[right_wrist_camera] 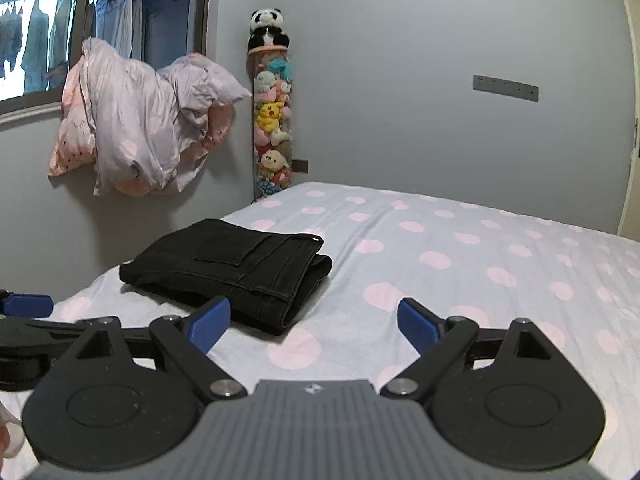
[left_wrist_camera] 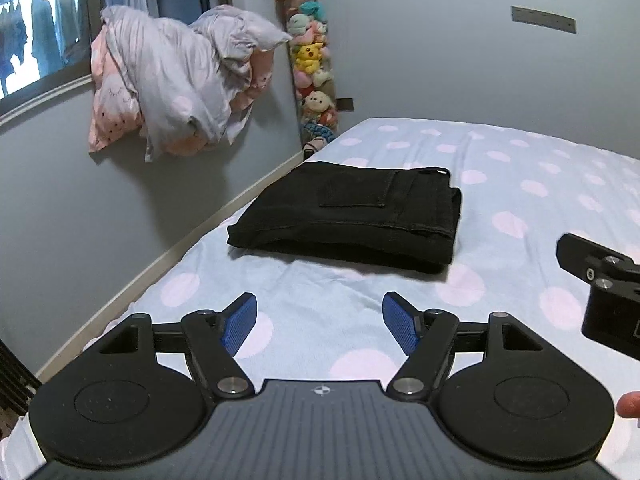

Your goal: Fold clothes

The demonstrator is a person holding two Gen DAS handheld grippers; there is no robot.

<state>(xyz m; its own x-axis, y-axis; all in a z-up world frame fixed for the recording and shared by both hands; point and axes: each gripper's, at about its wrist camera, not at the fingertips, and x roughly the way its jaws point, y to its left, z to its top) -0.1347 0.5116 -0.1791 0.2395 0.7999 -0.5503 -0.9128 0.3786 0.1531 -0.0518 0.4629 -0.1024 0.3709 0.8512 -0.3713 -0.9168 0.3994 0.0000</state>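
**Folded jeans on the bed, both grippers empty**

The black jeans (left_wrist_camera: pixel 352 216) lie folded in a neat rectangle, back pocket up, on the polka-dot bedsheet (left_wrist_camera: pixel 520 184) near the wall side. The left gripper (left_wrist_camera: pixel 319 322) and right gripper (right_wrist_camera: pixel 314 326) hover just short of them, blue fingers spread apart, holding nothing. A bundled duvet (right_wrist_camera: pixel 140 124) hangs on the wall beside a column of plush toys (right_wrist_camera: pixel 272 120).

I am in a home bedroom. Before me lies a bed with a pale blue sheet dotted with pink circles (right_wrist_camera: pixel 460 248). Beyond its far corner a tall clear column stuffed with plush toys (right_wrist_camera: pixel 273 124) stands against the grey wall, a black-and-white panda plush (right_wrist_camera: pixel 266 30) sitting on top. Left of the bed, a bundled grey-and-pink duvet with pillows (right_wrist_camera: pixel 136 124) is heaped below a window (right_wrist_camera: pixel 36 36).
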